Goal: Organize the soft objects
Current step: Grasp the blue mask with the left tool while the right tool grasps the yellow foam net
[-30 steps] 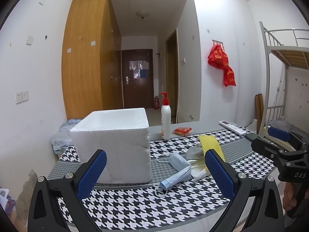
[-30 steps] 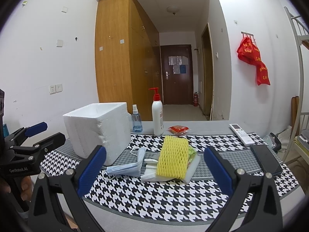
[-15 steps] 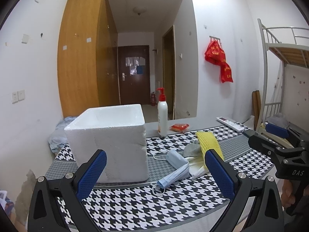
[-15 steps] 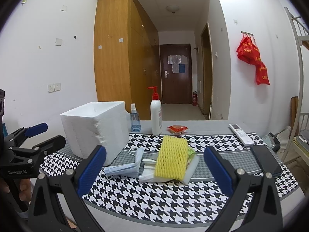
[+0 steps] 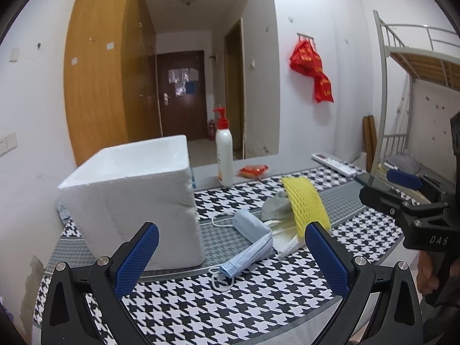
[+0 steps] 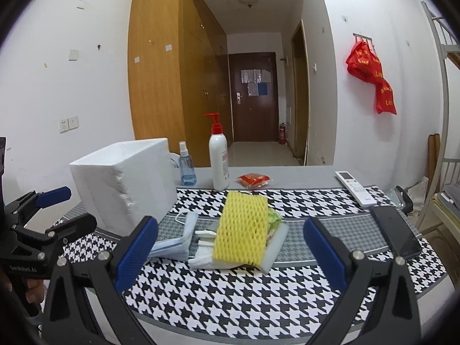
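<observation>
A pile of soft things lies mid-table: a yellow foam net on white foam sheets, blue face masks at its left, and a grey cloth. A white foam box stands open-topped to the left. My left gripper is open and empty, in front of the masks and the box. My right gripper is open and empty, in front of the pile. Each gripper shows in the other's view, the right one and the left one.
A houndstooth mat covers the table. At the back stand a pump bottle, a small blue spray bottle and a red packet. A remote and a dark phone lie at the right. A bunk bed stands beyond.
Both grippers have edged forward toward the table; the box and the pile look closer and larger. Both stay open. Nothing on the table has moved.
</observation>
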Motion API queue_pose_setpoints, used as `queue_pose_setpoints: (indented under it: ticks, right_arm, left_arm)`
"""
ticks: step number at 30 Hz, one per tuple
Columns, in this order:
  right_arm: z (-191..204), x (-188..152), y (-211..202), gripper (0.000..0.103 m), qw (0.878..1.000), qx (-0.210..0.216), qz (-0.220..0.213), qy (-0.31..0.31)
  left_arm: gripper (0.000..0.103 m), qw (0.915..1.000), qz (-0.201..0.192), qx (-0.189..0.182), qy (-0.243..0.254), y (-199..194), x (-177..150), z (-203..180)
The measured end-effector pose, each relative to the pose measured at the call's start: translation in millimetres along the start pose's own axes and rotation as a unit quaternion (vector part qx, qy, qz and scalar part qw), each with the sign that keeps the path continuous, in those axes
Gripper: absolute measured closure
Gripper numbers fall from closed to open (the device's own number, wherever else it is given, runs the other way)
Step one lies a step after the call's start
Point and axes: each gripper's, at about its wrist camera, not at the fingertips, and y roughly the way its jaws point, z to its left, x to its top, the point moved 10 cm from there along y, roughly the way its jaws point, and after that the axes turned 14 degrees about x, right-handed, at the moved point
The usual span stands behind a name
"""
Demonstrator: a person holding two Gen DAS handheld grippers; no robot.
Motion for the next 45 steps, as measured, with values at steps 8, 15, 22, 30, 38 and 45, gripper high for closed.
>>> queue_pose_setpoints:
  ticks: [8,15,22,30,38,45]
  right_arm:
    - [-14.8,-10.3,16.9,0.001,1.0,-0.012,0.023,0.01]
    - [-24.9,-19.3,31.5,0.001,0.999,-0.02,0.045,0.016]
    - [-32.3,-28.7,43.5,0.001,0.997,-0.023,0.065,0.021]
    - [-43.4,-35.5,58.7,0.001,0.996,-0.023,0.085,0.033]
    - [-42.3,-36.0,71.4,0.001,0.995,-0.015,0.1,0.025]
    - [-40.5,-43.1,86.9,0.002,0.992,-0.007,0.126,0.02]
  left_arm:
    - [0.001,0.9989,0.034,-0.024,0.024,27.1,-14.0,-17.9]
    - [0.001,0.9961,0.066,-0.044,0.038,47.6,-25.9,-29.6]
    - [0.015,0.9913,0.1,-0.062,0.058,68.4,-39.6,-47.4]
    - [0.019,0.9877,0.127,-0.065,0.065,91.1,-47.3,-55.8]
    - [0.032,0.9831,0.155,-0.057,0.079,108.5,-56.6,-60.2]
    - [0.044,0.9775,0.187,-0.06,0.076,119.8,-68.0,-60.0]
